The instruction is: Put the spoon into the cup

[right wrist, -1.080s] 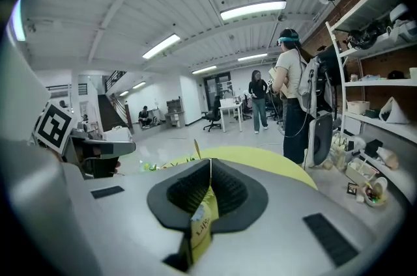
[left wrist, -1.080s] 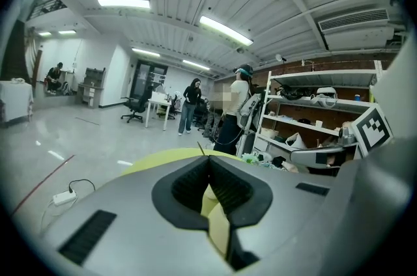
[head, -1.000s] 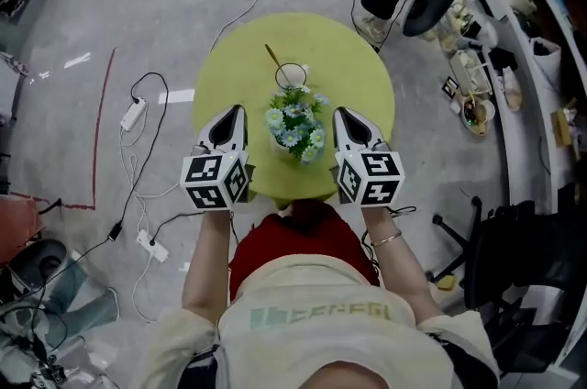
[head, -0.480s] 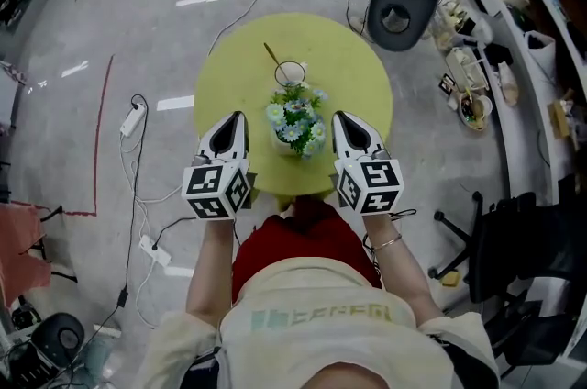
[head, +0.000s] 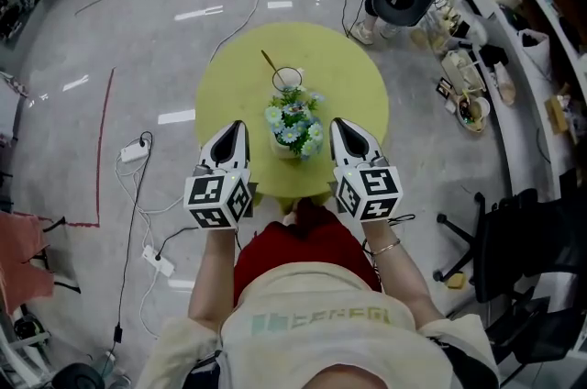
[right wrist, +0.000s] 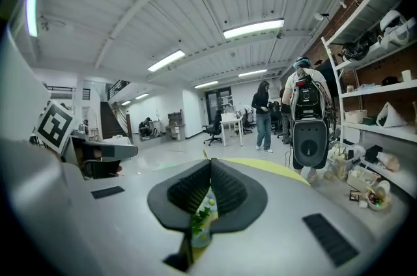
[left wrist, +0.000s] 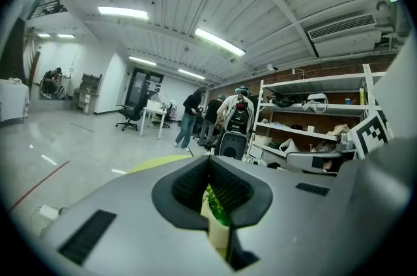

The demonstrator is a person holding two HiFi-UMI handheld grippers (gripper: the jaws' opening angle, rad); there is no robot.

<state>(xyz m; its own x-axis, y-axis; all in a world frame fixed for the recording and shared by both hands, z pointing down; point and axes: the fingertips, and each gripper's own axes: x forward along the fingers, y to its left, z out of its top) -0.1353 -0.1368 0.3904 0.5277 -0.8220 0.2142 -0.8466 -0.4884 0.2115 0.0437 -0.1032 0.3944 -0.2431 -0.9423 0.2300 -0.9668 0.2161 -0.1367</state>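
At the far edge of the tabletop (head: 341, 66), the spoon (head: 271, 62) stands in the cup (head: 288, 80), its handle leaning out toward the far left, so the task looks already done. Between the cup and the near edge sit potted flowers (head: 295, 123). The left tongs (head: 238, 127) and right tongs (head: 337, 124) flank the flowers over the near edge, each with its jaws pressed together and nothing between them. Over the last second both have drawn back a little toward the person, away from the cup, and neither has opened. I read that as a retreat after the placing: nothing is left to carry, and the only care is not to brush the flowers.
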